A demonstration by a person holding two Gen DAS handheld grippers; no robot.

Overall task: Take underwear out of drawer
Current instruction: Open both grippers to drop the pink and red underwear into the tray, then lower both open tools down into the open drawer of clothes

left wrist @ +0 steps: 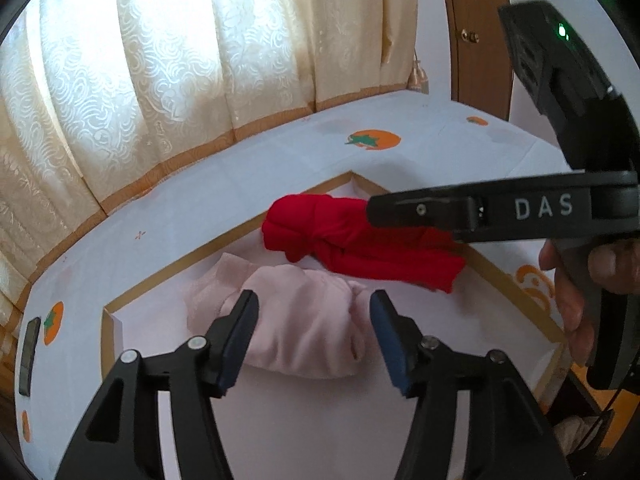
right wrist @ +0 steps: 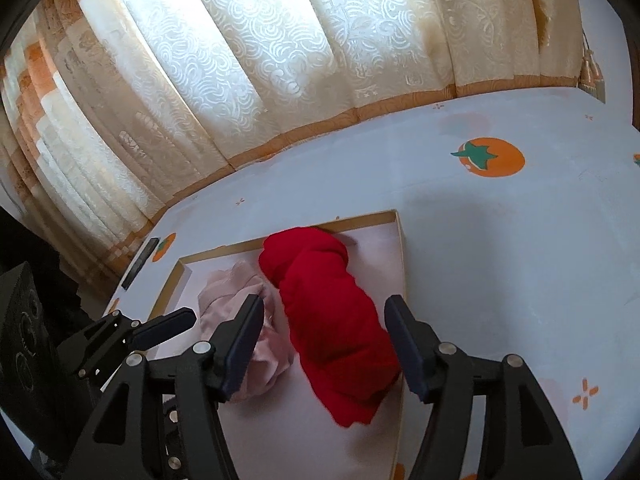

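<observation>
Cream patterned curtains (left wrist: 160,80) hang behind a white cloth-covered top (left wrist: 280,168) printed with orange persimmons, into which an open wood-rimmed drawer (left wrist: 168,276) is set.

From the left wrist camera, the left gripper (left wrist: 314,332) stands with its jaws spread, and nothing is pinched. Its fingertips straddle a pink underwear bundle (left wrist: 304,320) lying near the drawer's front middle; the pads sit just beside the fabric on either side, without pressing it. Beyond it, toward the drawer's far corner, lies a red underwear bundle (left wrist: 340,244). The right gripper (left wrist: 420,210), marked "DAS" and held by a hand (left wrist: 576,288), reaches in from the right edge, its finger lying over the red bundle's right part; this view does not show how its jaws stand.

From the right wrist camera, the right gripper (right wrist: 320,344) is likewise spread and holds nothing. The red underwear bundle (right wrist: 332,320) lies between its fingers, along the drawer's (right wrist: 400,264) right wall, apart from both pads. The pink underwear bundle (right wrist: 240,300) lies just left of the red one, partly behind the left-hand finger. The left gripper (right wrist: 164,328) enters from the left edge, over the drawer's left rim.
</observation>
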